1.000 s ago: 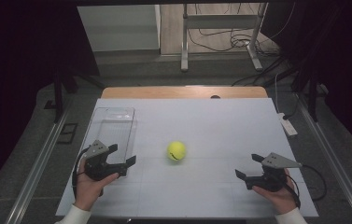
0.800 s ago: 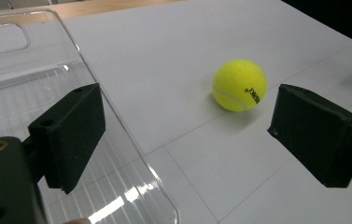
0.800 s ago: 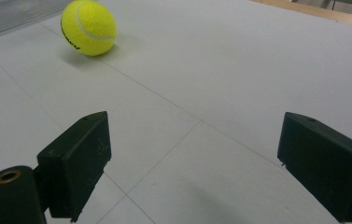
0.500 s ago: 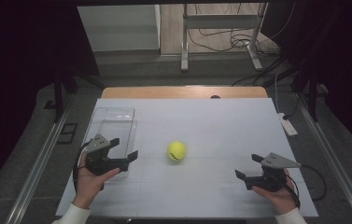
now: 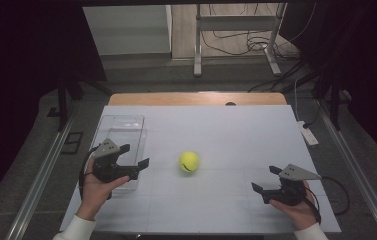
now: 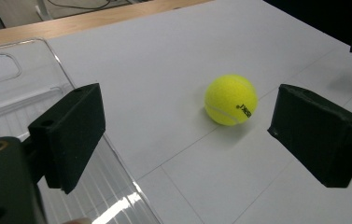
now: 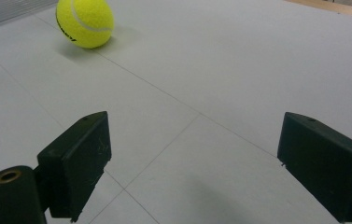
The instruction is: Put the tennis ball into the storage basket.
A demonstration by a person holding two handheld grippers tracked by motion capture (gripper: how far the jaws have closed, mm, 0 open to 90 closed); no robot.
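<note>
We are aiming the left gripper [image 5: 135, 156], jaws spread wide, at the tennis ball [image 5: 189, 161] mid-frame to straddle it, while the right gripper [image 5: 266, 180] is idling lower right, jaws spread too.

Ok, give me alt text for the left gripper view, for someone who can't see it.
A yellow tennis ball rests on a white table, framed between the open black jaws of the left gripper, which is not touching it. A clear plastic tray lies at the left, partly under one jaw.

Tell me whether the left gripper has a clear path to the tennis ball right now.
Probably yes. The left gripper is open and aimed toward the tennis ball, with only bare white table between them. The clear tray lies beneath and behind it, not in the way.
</note>
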